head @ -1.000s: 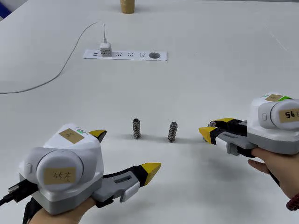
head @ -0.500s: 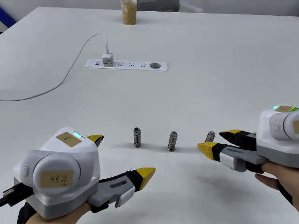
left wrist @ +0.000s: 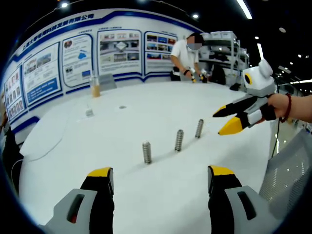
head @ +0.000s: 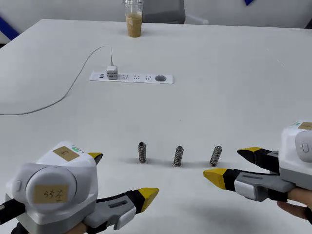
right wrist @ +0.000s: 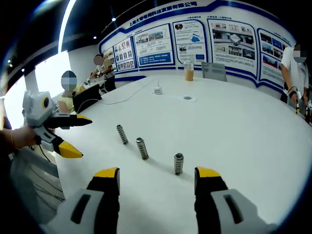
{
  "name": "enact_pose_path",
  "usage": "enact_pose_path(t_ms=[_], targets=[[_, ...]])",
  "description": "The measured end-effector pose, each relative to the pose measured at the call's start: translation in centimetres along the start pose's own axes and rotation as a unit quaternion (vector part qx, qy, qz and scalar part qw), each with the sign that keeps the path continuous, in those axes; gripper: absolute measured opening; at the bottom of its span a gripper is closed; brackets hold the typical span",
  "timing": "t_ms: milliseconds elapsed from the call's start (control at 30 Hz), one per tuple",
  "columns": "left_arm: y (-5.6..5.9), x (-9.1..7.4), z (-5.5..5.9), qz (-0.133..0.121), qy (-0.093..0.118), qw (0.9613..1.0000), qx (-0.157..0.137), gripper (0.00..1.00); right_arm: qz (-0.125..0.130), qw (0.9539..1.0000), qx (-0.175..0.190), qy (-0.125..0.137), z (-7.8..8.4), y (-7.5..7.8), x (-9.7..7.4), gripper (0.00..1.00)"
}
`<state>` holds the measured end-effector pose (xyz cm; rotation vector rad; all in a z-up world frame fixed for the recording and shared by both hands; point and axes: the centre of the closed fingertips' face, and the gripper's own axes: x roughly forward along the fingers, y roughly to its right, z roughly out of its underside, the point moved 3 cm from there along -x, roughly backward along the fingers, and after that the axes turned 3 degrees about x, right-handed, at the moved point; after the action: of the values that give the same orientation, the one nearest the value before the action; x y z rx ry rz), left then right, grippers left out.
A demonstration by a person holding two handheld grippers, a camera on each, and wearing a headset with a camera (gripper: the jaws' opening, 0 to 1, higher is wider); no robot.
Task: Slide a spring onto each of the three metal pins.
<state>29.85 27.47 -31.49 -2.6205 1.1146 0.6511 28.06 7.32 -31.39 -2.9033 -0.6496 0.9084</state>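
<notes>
Standing upright on tbl (head: 219, 87): 3 springs (head: 179, 156).

Three springs (right wrist: 142, 147) stand before the right tool (right wrist: 157, 174), jaws apart.

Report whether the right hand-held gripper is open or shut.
Open. The right hand-held gripper shows its two yellow-tipped jaws set wide apart, holding nothing; the nearest spring stands beyond them.

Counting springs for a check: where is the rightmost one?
In the head view, the rightmost spring stands upright on the white table, right of the middle spring and just ahead of the open right gripper.
</notes>
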Motion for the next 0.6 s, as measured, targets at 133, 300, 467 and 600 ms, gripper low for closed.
enact_pose_path(t_ms=[133, 300, 467, 600], targets=[[0.1, -0.4, 0.0, 0.002, -0.003, 1.0000, -0.008, 0.83, -0.005, 1.0000, 0.002, -0.003, 0.3, -0.4, -0.5, 0.68], [0.4, -0.9, 0.0, 0.003, -0.005, 1.0000, -0.002, 0.85, -0.007, 0.9999, 0.001, -0.008, 0.6, -0.8, -1.1, 0.73], [0.6, -1.3, 0.0, 0.002, -0.006, 1.0000, -0.001, 0.87, -0.008, 0.9999, 0.004, -0.008, 1.0, -1.3, -1.8, 0.76], [0.7, -1.7, -0.2, 0.003, -0.006, 1.0000, -0.001, 0.89, -0.004, 0.9999, 0.003, -0.009, 1.2, -1.4, -2.2, 0.78]])
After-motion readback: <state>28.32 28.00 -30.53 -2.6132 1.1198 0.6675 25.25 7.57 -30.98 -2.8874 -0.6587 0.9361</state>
